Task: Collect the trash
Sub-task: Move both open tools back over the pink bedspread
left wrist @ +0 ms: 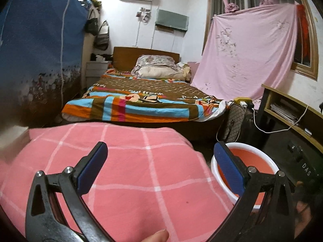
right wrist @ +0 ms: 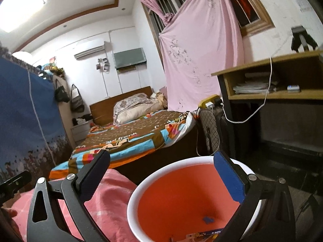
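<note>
An orange bin with a white rim (right wrist: 177, 197) stands on the floor beside a surface covered by a pink checked cloth (left wrist: 121, 171). It also shows at the right of the left wrist view (left wrist: 252, 161). Inside it lie a small blue scrap (right wrist: 208, 219) and a printed wrapper (right wrist: 203, 235). My right gripper (right wrist: 161, 168) is open and empty, held above the bin's mouth. My left gripper (left wrist: 160, 155) is open and empty, above the pink cloth with its right finger over the bin's left rim.
A bed with a colourful cover (left wrist: 145, 100) lies beyond. A wooden desk with shelves (right wrist: 268, 80) stands at right, with a white cable (right wrist: 260, 104) hanging from it. A quilted bag (left wrist: 236, 119) leans by the bed. A blue curtain (left wrist: 36, 56) hangs at left.
</note>
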